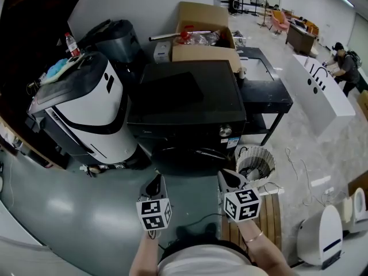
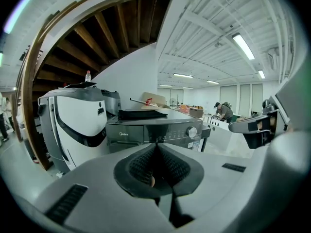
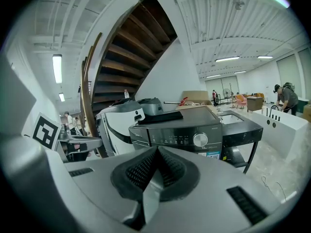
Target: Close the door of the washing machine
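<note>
A black front-loading washing machine (image 1: 184,102) stands straight ahead, with its control panel and silver dial (image 1: 225,131) facing me. Below the panel its round door (image 1: 192,157) shows as a dark curved shape; whether it stands ajar I cannot tell. My left gripper (image 1: 154,184) and right gripper (image 1: 227,180) hover side by side just short of that door, both shut and empty. In the left gripper view the washing machine (image 2: 150,129) rises beyond the closed left gripper (image 2: 156,147). In the right gripper view the washing machine (image 3: 180,130) sits above the closed right gripper (image 3: 157,150), and the door is hidden.
A white and black appliance (image 1: 92,114) stands left of the washer. A cardboard box (image 1: 201,33) sits behind it and a black sink table (image 1: 264,91) to its right. On the floor at right are a white slatted basket (image 1: 256,164), a wooden board (image 1: 270,211) and a white device (image 1: 322,234). A person (image 1: 345,65) works far right.
</note>
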The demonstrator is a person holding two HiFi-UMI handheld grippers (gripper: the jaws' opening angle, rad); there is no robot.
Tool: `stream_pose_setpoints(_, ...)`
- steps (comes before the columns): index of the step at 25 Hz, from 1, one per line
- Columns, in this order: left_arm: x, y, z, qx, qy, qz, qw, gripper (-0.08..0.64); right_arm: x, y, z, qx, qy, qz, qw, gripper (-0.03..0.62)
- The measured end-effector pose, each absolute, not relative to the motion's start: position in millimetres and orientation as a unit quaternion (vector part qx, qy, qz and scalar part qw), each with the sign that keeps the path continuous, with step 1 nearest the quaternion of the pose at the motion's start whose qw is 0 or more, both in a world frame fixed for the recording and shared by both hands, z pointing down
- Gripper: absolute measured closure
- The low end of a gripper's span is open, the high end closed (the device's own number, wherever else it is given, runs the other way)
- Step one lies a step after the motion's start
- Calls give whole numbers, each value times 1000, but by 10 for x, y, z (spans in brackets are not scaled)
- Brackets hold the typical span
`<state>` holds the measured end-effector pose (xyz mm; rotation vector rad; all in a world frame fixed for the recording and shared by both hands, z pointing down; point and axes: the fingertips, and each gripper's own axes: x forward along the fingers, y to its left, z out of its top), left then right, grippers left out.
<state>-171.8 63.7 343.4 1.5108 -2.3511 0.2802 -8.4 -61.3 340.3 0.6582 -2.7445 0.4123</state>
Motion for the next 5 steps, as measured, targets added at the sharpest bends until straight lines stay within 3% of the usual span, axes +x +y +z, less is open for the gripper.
stream_pose_setpoints(5,-1684,603,3440,528,-827,95,167,535,-68,-646,3411,222,-953,144,145,588)
